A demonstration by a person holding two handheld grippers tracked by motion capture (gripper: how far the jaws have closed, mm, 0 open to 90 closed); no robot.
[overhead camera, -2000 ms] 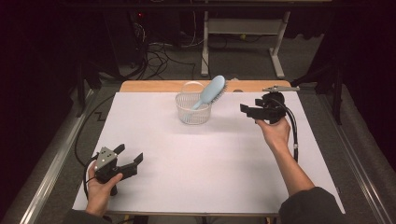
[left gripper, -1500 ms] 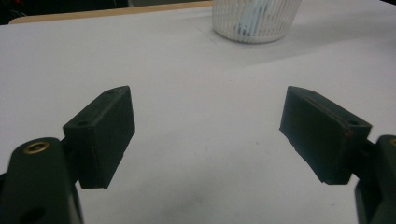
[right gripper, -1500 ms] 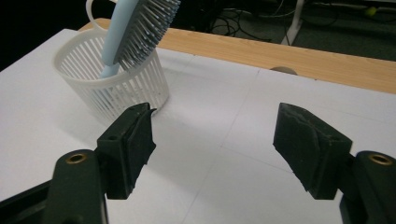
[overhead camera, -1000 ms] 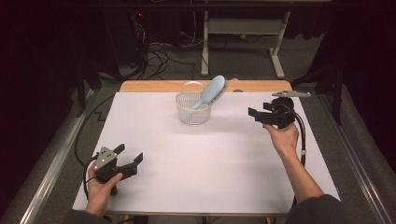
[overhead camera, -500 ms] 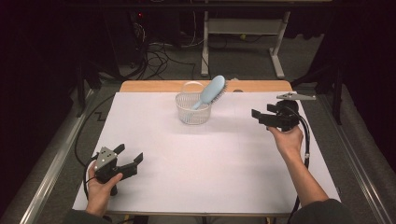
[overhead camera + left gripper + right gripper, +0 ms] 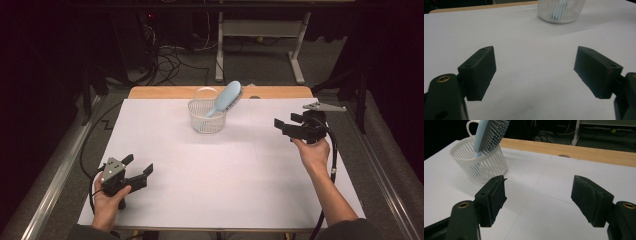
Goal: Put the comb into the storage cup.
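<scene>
Hairbrush (image 6: 227, 96) stands in basket (image 6: 206, 121); both grippers' fingers apart, empty

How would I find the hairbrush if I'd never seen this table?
Look at the big white table, toward its far edge by the wooden strip. A small white slotted basket stands there, and the hairbrush leans out of it, handle down. It is the one light blue thing, with dark bristles.

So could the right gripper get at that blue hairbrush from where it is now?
Probably yes. The right gripper is open and faces the hairbrush, which stands handle-down in the white basket. Bare table lies between them, and the bristle head sticks out above the rim.
</scene>
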